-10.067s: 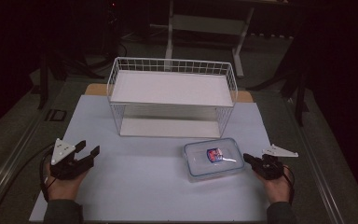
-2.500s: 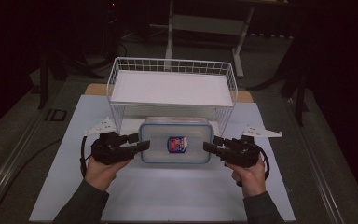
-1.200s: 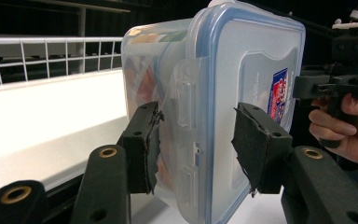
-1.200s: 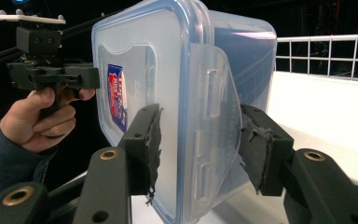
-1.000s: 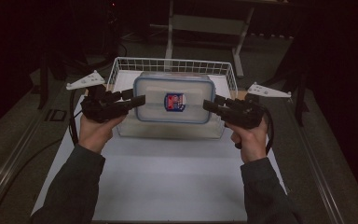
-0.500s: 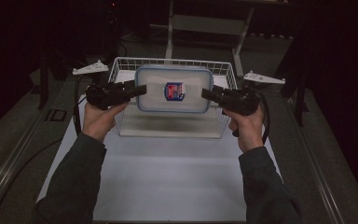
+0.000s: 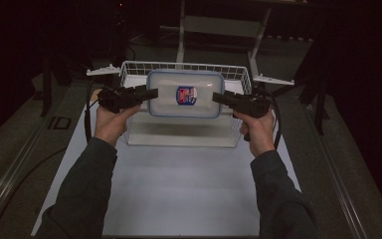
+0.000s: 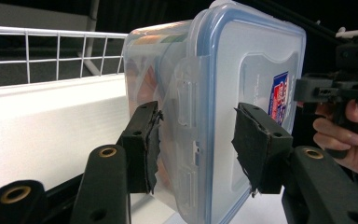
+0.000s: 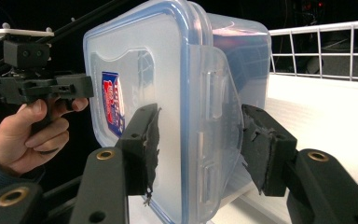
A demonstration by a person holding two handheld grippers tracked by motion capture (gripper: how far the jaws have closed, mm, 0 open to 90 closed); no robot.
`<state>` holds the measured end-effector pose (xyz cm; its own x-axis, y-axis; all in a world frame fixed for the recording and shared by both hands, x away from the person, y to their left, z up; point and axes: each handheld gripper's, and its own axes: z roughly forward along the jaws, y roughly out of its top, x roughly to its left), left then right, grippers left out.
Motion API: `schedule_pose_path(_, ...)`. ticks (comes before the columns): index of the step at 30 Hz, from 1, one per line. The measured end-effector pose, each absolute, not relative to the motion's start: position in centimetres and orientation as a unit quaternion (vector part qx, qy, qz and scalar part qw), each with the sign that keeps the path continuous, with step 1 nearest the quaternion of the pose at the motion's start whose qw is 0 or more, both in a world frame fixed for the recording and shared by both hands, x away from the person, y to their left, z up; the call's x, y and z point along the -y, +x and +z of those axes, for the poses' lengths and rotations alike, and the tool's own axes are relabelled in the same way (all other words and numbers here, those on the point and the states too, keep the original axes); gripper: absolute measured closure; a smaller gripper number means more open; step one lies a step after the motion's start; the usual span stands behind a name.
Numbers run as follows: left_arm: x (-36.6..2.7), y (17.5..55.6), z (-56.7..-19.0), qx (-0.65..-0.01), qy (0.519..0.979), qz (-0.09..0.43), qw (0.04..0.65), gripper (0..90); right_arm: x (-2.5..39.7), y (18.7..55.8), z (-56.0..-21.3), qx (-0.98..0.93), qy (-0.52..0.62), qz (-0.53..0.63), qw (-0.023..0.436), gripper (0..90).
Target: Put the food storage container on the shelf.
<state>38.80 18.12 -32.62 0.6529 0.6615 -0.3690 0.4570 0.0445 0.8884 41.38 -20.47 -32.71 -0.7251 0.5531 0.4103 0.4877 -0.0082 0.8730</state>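
A clear plastic container (image 7: 185,93) with a blue-rimmed lid and a red and blue label hangs in the air over the white wire basket (image 7: 129,69). My left gripper (image 7: 149,93) is shut on its left end and my right gripper (image 7: 218,97) on its right end. In the left gripper view the container (image 8: 223,93) stands on edge, with my left gripper (image 8: 196,140) pinching the latch side between its pads. The right gripper view has my right gripper (image 9: 198,140) clamped on the container (image 9: 168,93) the same way.
The wire basket has a white floor (image 8: 42,126) and a low wire rim (image 9: 321,28). A pale mat (image 7: 179,189) covers the table in front of it. Dark frames and stands rise behind the table.
Both grippers have lifted the container from the mat and carried it up and forward, so it now hangs over the basket.
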Motion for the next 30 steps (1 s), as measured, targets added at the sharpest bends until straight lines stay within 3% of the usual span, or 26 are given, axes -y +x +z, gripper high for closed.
schedule_pose_path(21, -18.0, 39.6, -32.6, -0.435, 0.663, 0.073, 0.605, 50.7, 20.6, 42.6, -33.0, -0.687, 0.397, 0.609, -0.003, 48.8)
schedule_pose_path(24, -17.7, 39.6, -32.4, -0.445, 0.665, 0.099, 0.592, 50.3, 20.5, 42.7, -32.9, -0.688, 0.398, 0.607, -0.001, 49.1)
schedule_pose_path(26, -17.0, 39.6, -32.1, -0.459, 0.684, 0.138, 0.551, 58.2, 20.2, 42.7, -32.7, -0.697, 0.399, 0.596, 0.009, 49.3)
schedule_pose_path(30, -16.7, 40.0, -32.3, -0.466, 0.682, 0.136, 0.547, 57.8, 20.1, 43.1, -32.6, -0.697, 0.407, 0.59, 0.018, 48.0)
